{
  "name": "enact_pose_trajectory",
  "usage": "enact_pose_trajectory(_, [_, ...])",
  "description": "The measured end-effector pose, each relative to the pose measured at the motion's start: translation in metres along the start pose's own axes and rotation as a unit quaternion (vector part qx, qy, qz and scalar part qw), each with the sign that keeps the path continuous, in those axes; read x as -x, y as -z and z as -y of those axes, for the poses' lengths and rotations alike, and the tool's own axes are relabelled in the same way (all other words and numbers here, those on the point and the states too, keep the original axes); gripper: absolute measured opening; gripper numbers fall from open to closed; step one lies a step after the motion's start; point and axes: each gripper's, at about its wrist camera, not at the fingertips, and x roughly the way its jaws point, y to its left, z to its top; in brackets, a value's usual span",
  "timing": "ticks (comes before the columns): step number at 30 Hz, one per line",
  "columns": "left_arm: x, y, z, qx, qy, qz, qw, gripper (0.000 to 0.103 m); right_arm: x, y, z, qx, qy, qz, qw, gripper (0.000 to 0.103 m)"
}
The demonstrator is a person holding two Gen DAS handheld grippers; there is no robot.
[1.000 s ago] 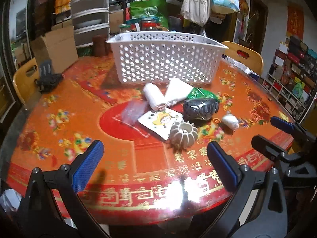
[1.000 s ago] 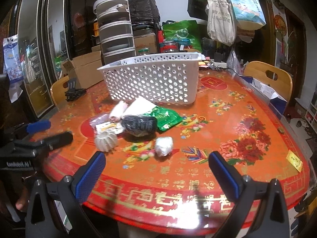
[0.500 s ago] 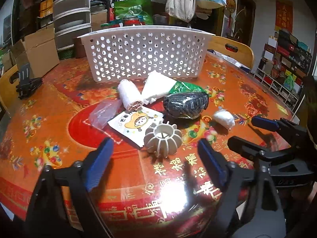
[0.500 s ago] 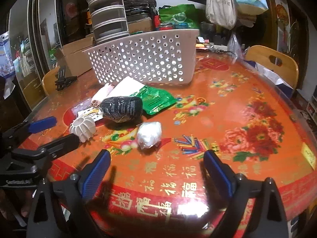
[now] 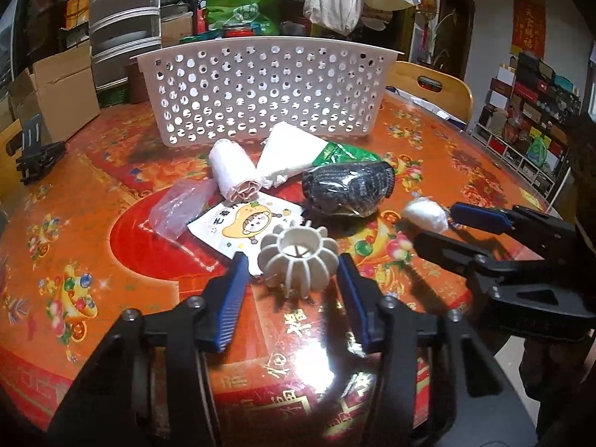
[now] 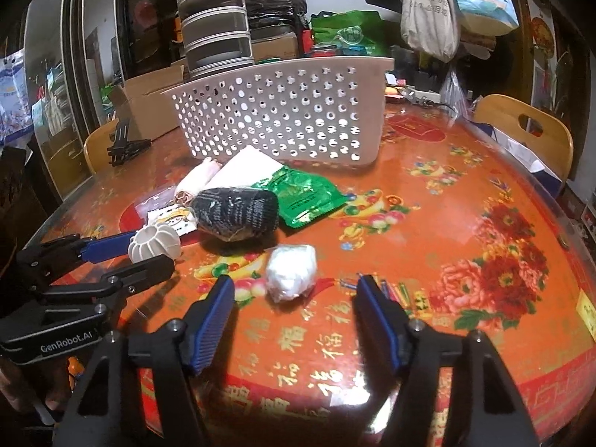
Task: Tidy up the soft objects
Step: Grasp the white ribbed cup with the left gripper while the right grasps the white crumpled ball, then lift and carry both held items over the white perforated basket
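Observation:
A white ribbed ball (image 5: 298, 259) (image 6: 154, 242) sits on the red table between the fingers of my left gripper (image 5: 294, 279), which is open around it without touching. A small white wrapped bundle (image 6: 291, 277) (image 5: 426, 214) lies just ahead of my open right gripper (image 6: 294, 298). Behind them lie a black knit item in a clear bag (image 5: 348, 186) (image 6: 236, 214), a green packet (image 6: 301, 195), a white folded bag (image 5: 288, 152), a rolled white cloth (image 5: 232, 169), a cartoon-printed packet (image 5: 242, 223) and a clear plastic bag (image 5: 180, 206).
A white perforated basket (image 5: 260, 89) (image 6: 283, 108) stands behind the pile. Wooden chairs (image 6: 525, 130) stand at the table's edge. A black clamp (image 5: 35, 151) lies at the far left. Boxes and stacked containers (image 6: 212, 18) stand beyond the table.
Both grippers have moved forward and down toward the table. The left one has narrowed and now brackets the ribbed ball; the right one now stands close to the white bundle.

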Motion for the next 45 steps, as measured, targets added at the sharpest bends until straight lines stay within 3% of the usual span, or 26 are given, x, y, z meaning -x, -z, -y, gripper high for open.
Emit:
enact_pose_trajectory(9, [0.007, 0.003, -0.005, 0.009, 0.010, 0.010, 0.9999, 0.041, -0.006, -0.004, -0.009, 0.012, 0.005, -0.002, 1.000, 0.043])
enact_pose_trajectory(11, [0.010, 0.003, -0.008, 0.011, 0.011, 0.014, 0.9998, 0.041, -0.005, -0.004, -0.009, 0.014, 0.004, -0.004, 1.000, 0.028])
enact_pose_trajectory(29, [0.041, -0.013, -0.024, 0.025, 0.010, 0.047, 0.9985, 0.041, 0.025, -0.024, -0.011, 0.022, -0.003, 0.033, 0.999, 0.028])
enact_pose_trajectory(45, [0.045, -0.077, -0.060, 0.026, -0.024, 0.060, 0.9976, 0.041, 0.023, -0.077, -0.002, 0.044, 0.007, 0.054, 0.998, 0.028])
